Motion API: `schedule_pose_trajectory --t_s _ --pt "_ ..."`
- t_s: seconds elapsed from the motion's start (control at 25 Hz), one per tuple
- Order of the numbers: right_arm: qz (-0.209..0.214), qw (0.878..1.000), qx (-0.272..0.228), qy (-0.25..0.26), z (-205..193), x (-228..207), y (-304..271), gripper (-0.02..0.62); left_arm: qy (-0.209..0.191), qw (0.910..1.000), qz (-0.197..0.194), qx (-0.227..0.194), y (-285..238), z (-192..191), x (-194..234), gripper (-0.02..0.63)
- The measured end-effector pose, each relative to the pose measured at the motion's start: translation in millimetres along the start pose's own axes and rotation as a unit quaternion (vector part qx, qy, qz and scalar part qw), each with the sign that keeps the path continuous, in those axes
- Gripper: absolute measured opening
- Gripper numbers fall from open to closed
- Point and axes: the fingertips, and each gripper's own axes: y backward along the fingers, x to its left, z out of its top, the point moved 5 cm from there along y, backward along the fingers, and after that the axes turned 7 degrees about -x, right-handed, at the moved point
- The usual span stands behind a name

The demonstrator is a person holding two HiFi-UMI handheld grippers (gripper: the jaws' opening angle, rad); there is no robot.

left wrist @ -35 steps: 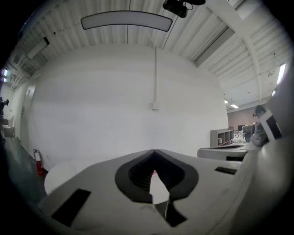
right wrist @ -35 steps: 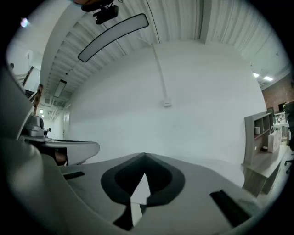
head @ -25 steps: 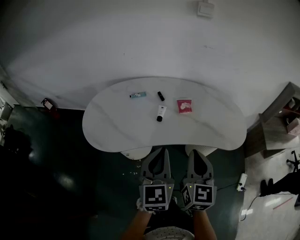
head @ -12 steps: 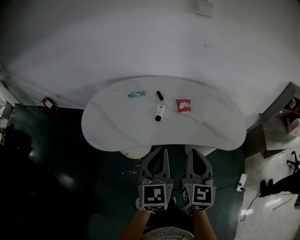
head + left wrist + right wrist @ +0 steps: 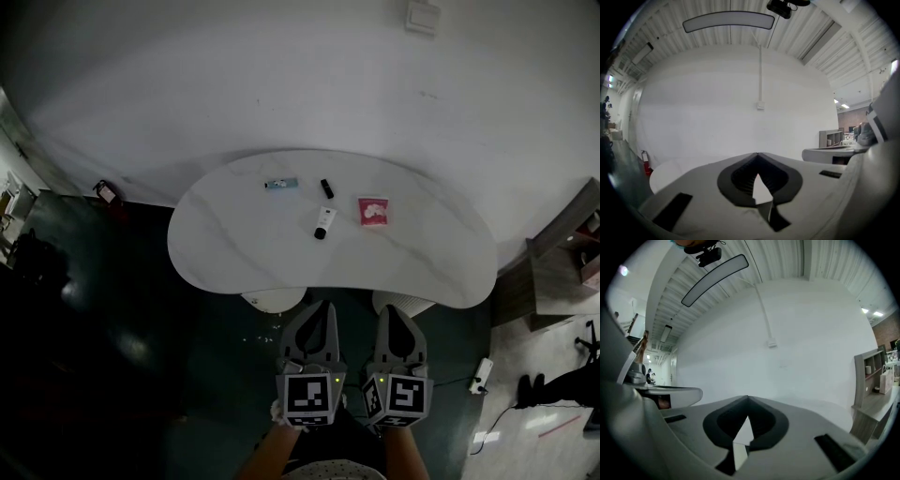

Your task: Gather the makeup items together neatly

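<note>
Since a second ago neither of your grippers has shifted to speak of, and nothing on the table has moved; only your head view has drifted a little. Your left gripper (image 5: pixel 758 154) has its jaws closed tip to tip, with nothing between them. Your right gripper (image 5: pixel 747 398) looks the same, tips meeting and empty. In the head view both hang side by side, pointing at the table (image 5: pixel 202 272) but short of its near edge, touching nothing.

On the table the makeup lies spread toward the far side. A teal tube (image 5: pixel 281 184) is farthest left, and a small black stick (image 5: pixel 326 188) lies near it on the right. A white tube (image 5: pixel 323 223) with a black cap sits nearer you, and a pink packet (image 5: pixel 372 211) lies off to its right. No two items touch.

So, by my reading, the gathering has not begun: all four pieces are left to bring together. You first have to reach over the table and open a jaw for the first pick.
</note>
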Motion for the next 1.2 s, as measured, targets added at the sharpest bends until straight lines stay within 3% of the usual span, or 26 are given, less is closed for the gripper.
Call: schedule_pose_trajectory --t_s 0.56,0.88,1.04,1.2 --pt "0.027 1.0 0.011 -0.009 -10 5 -9 0.021 -0.004 0.9994 0.031 0.018 -1 -10 8 0.034" --pt "0.028 0.999 0.015 -0.008 -13 3 -42 0.021 0.002 0.9988 0.036 0.034 -30 -16 23 0.034" --pt "0.031 0.999 0.015 -0.007 -14 5 -64 0.021 -0.011 0.9993 0.033 0.015 -50 -17 35 0.034" --pt "0.034 0.999 0.017 -0.003 -16 7 -89 0.021 -0.003 0.9992 0.032 0.025 -70 -20 48 0.034"
